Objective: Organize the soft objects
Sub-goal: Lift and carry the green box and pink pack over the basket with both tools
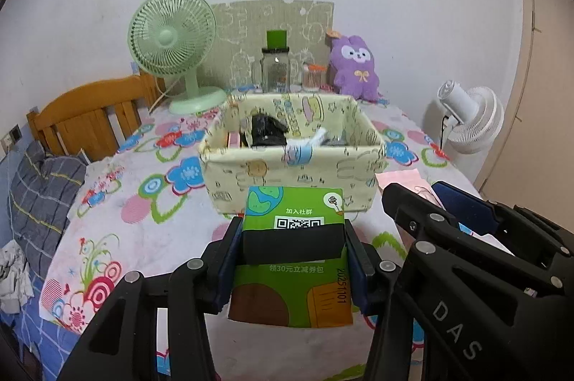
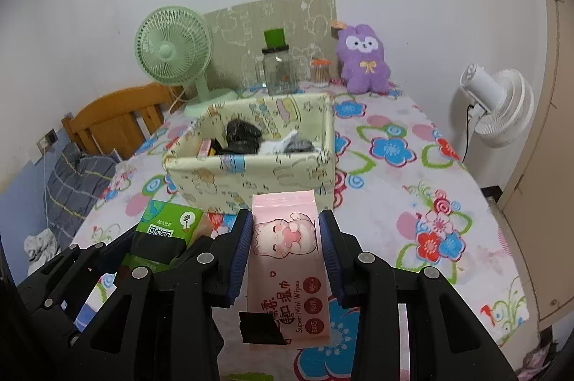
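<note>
Left hand-held gripper pinches the green printed tissue pack, right hand-held gripper pinches the pink cat-printed wipes pack; both are just short of the pale-yellow fabric storage box's near edge.

L wrist cam: sits behind left gripper, looks fwd and down along its fingers, above near edge of the table; fabric box close ahead, wall behind. R wrist cam: same setup behind right gripper, just to the right of the other. Shared: fabric box, green fan, purple plush, white fan, bed headboard. Each cam catches the other gripper at its frame edge.
</note>
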A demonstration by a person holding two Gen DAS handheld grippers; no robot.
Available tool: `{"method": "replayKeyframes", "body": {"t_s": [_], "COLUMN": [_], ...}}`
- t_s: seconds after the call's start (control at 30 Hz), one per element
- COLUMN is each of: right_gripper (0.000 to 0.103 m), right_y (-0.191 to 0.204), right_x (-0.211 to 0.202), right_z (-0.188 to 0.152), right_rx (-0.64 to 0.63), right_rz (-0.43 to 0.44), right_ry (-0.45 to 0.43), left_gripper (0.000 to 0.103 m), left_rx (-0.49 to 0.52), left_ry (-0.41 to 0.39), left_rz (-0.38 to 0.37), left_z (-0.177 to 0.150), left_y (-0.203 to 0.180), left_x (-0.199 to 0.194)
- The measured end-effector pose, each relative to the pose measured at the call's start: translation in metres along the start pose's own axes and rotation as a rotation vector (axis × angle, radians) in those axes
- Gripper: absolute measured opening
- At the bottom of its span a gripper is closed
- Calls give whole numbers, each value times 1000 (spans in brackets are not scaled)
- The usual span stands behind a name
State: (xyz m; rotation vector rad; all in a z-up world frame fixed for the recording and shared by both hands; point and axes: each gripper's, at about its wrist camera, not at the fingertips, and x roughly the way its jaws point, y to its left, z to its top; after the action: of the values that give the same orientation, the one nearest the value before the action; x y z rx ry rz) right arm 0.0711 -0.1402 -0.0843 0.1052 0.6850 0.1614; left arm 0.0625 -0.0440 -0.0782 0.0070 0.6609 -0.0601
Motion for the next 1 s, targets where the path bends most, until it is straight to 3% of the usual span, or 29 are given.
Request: {"method": "replayKeyframes", "body": {"t_s": [0.53, 1.0], "right_gripper": [41, 41], "right_y": [13, 24], "right_x": [-37, -43], "right_z": [34, 59], "right_rx": [-13, -26], "right_rz": [-12, -18], "right_ry": [-77, -112], "left_gripper": [53, 53], "left_rx": [2, -4], "left_ry": [-78, -115], "left_rz": [-8, -13], "left_z": [33, 57], "left_y": [4, 12], "left_x": [-32, -38]}}
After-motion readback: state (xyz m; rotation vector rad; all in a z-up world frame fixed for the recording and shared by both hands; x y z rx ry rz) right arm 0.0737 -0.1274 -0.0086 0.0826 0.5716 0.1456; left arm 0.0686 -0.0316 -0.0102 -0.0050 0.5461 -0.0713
